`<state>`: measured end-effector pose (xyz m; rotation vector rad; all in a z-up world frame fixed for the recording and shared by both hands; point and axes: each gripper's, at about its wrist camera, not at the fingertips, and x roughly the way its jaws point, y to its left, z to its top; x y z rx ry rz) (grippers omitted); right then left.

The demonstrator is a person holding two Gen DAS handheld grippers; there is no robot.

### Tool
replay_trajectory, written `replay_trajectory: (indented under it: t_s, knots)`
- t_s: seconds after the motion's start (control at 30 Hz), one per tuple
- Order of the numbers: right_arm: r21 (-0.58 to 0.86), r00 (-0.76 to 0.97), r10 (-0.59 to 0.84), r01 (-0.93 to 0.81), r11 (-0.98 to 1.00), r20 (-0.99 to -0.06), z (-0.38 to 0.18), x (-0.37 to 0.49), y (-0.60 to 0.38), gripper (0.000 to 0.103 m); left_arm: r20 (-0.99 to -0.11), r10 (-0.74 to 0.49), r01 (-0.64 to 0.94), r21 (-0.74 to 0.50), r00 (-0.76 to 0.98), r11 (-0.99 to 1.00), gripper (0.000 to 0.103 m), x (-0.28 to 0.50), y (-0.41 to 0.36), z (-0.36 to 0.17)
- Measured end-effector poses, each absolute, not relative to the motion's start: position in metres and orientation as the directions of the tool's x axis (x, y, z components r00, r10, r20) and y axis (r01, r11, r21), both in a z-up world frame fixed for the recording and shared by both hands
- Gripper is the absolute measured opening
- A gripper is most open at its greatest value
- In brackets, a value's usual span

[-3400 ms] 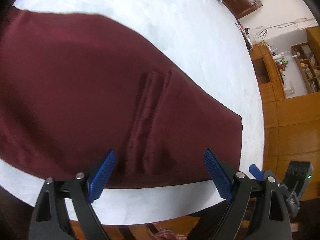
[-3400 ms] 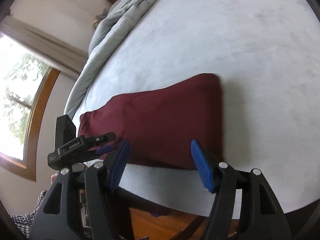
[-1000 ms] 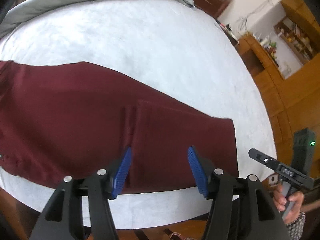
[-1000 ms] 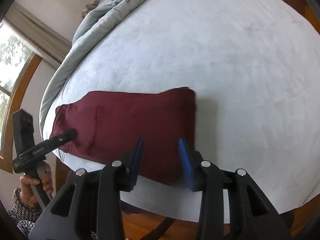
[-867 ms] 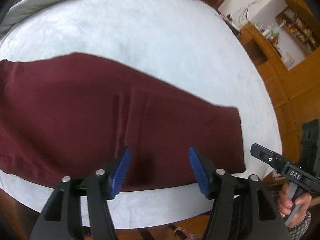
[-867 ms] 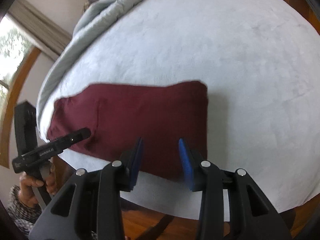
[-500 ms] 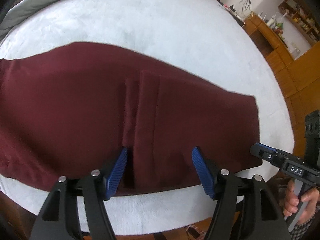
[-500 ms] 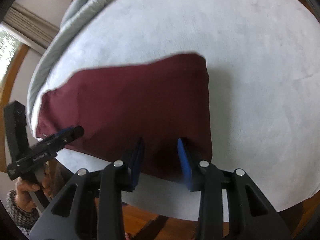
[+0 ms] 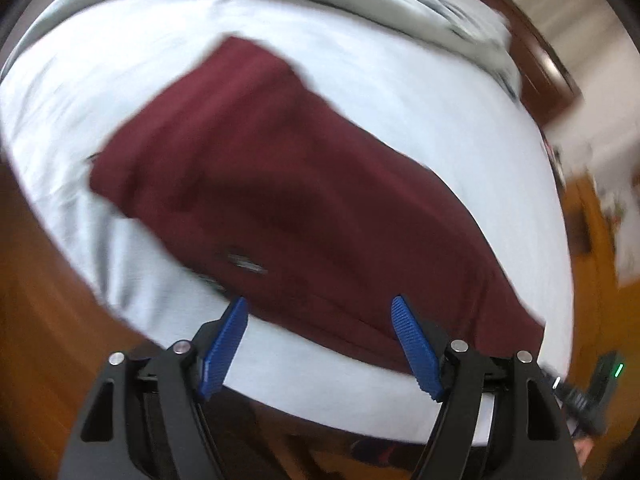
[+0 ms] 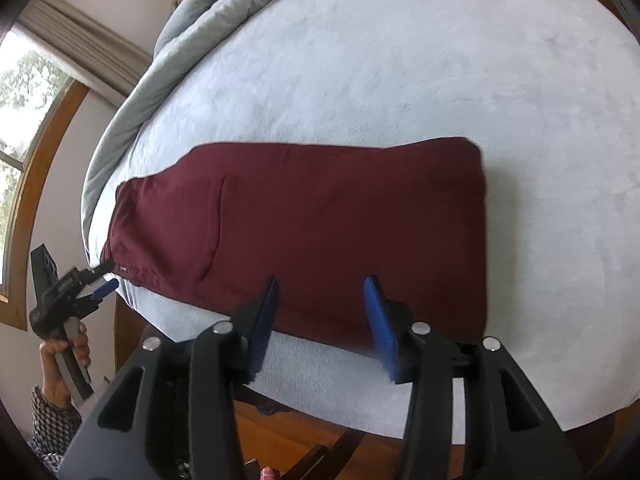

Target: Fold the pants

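Dark red pants point(image 10: 304, 224) lie folded lengthwise in a long flat strip on the pale bed point(image 10: 420, 60), waistband end at the left, hem end at the right. In the left wrist view the pants point(image 9: 288, 184) run diagonally, blurred. My left gripper point(image 9: 320, 312) is open and empty over the near edge by the waistband end; it also shows in the right wrist view point(image 10: 102, 280). My right gripper point(image 10: 322, 292) is open and empty, hovering over the pants' near edge toward the hem end.
A grey duvet point(image 10: 192, 28) is bunched along the far side of the bed. A window point(image 10: 24, 92) with a wooden frame is at the left. Wooden floor point(image 9: 44, 300) lies below the bed's near edge. Dark wood furniture point(image 9: 540, 60) stands behind the bed.
My left gripper has swung left toward the waistband end and opened wider. My right gripper has pulled back a little and opened wider. The pants lie as before.
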<state>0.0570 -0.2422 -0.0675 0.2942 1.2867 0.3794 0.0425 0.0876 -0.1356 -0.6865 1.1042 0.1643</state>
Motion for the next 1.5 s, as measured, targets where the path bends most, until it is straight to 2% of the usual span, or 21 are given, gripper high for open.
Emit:
replay_trajectory:
  t_s: [0.07, 0.3, 0.5, 0.7, 0.83, 0.9, 0.93, 0.97, 1.03, 1.13, 1.27, 1.33, 1.4, 1.5]
  knots:
    - [0.399, 0.219, 0.416, -0.119, 0.909, -0.883, -0.071, 0.056, -0.236, 0.048, -0.857, -0.215, -0.515, -0.463, 0.469, 0.722, 0.075, 0.036, 0.117, -0.145]
    - [0.371, 0.175, 0.386, -0.114, 0.922, -0.906, -0.087, 0.053, -0.233, 0.048, -0.800, -0.292, -0.582, -0.586, 0.523, 0.563, 0.075, 0.033, 0.159, -0.175]
    - [0.360, 0.173, 0.377, -0.118, 0.925, -0.910, -0.089, 0.053, -0.230, 0.048, -0.784, -0.315, -0.603, -0.615, 0.534, 0.509, 0.075, 0.034, 0.184, -0.191]
    - [0.363, 0.170, 0.379, -0.117, 0.924, -0.910, -0.091, 0.054, -0.232, 0.048, -0.777, -0.319, -0.620, -0.627, 0.543, 0.472, 0.073, 0.045, 0.176, -0.196]
    - [0.372, 0.167, 0.386, -0.111, 0.922, -0.907, -0.093, 0.054, -0.234, 0.048, -0.694, -0.340, -0.561, -0.716, 0.635, 0.414, 0.071, 0.037, 0.177, -0.184]
    - [0.375, 0.166, 0.389, -0.109, 0.921, -0.906, -0.093, 0.055, -0.235, 0.048, -0.599, -0.374, -0.462, -0.794, 0.708, 0.396, 0.070, 0.033, 0.176, -0.170]
    - [0.376, 0.166, 0.390, -0.108, 0.920, -0.906, -0.094, 0.055, -0.236, 0.049, -0.578, -0.379, -0.430, -0.805, 0.723, 0.408, 0.070, 0.034, 0.175, -0.165]
    - [0.378, 0.165, 0.391, -0.106, 0.920, -0.906, -0.094, 0.055, -0.236, 0.049, -0.574, -0.376, -0.410, -0.803, 0.727, 0.433, 0.070, 0.037, 0.173, -0.161]
    - [0.377, 0.166, 0.390, -0.105, 0.920, -0.906, -0.094, 0.055, -0.236, 0.049, -0.620, -0.359, -0.431, -0.764, 0.698, 0.481, 0.071, 0.045, 0.172, -0.163]
    - [0.378, 0.166, 0.392, -0.109, 0.919, -0.905, -0.094, 0.054, -0.236, 0.049, -0.662, -0.356, -0.483, -0.736, 0.660, 0.474, 0.076, 0.053, 0.176, -0.178]
    - [0.386, 0.161, 0.399, -0.104, 0.917, -0.903, -0.095, 0.055, -0.238, 0.049, -0.667, -0.350, -0.492, -0.732, 0.657, 0.471, 0.079, 0.057, 0.175, -0.178]
    - [0.387, 0.160, 0.400, -0.105, 0.916, -0.903, -0.095, 0.056, -0.239, 0.049, -0.650, -0.341, -0.476, -0.743, 0.679, 0.471, 0.070, 0.056, 0.172, -0.166]
    - [0.393, 0.161, 0.406, -0.106, 0.914, -0.900, -0.095, 0.056, -0.240, 0.050, -0.637, -0.327, -0.448, -0.744, 0.698, 0.496, 0.038, 0.051, 0.170, -0.155]
    - [0.403, 0.159, 0.415, -0.100, 0.910, -0.896, -0.097, 0.057, -0.241, 0.052, -0.658, -0.314, -0.443, -0.718, 0.684, 0.537, 0.033, 0.055, 0.168, -0.153]
